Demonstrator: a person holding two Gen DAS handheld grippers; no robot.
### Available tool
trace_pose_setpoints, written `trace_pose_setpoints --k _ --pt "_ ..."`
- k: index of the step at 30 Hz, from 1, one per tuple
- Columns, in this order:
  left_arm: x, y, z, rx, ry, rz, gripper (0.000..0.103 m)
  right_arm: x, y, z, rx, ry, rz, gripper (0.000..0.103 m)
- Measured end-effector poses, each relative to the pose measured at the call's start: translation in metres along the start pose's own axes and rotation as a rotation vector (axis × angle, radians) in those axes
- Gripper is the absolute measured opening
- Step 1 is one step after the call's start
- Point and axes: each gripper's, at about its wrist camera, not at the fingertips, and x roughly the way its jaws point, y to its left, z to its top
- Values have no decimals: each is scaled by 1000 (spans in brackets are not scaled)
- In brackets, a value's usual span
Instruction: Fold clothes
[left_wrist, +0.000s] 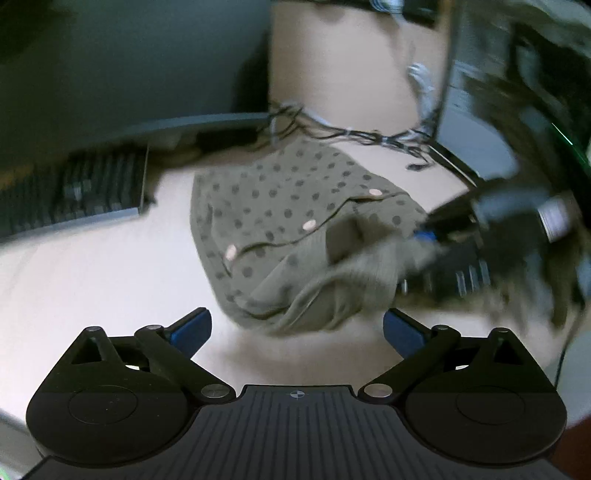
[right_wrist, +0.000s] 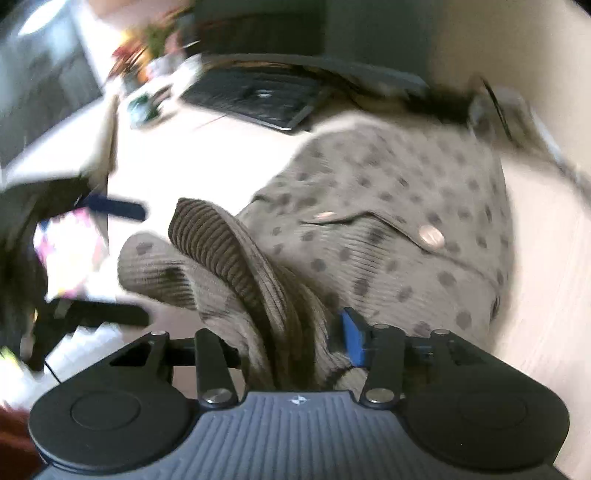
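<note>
The olive polka-dot cardigan is lying partly folded on the pale counter; judged about midway, with a ribbed sleeve still loose. The right hand-held gripper is clenching that ribbed sleeve cuff. The left hand-held gripper is hovering released, grasping nothing, just short of the garment's near edge. The right view alone is showing the grasp; the left view alone is showing tangled cables behind the cardigan. A keyboard is sitting nearby.
</note>
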Motion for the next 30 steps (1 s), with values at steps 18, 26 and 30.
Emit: trace_pose_setpoints --k 18,26,30 --pt "103 -11 28 535 -38 -176 103 -40 10 -4 -21 20 -11 54" --pt "124 28 44 259 35 -368 92 -79 53 -69 -502 -38 -380 79" --pt "134 49 53 95 74 -438 92 -59 70 -94 -720 -59 -473 82"
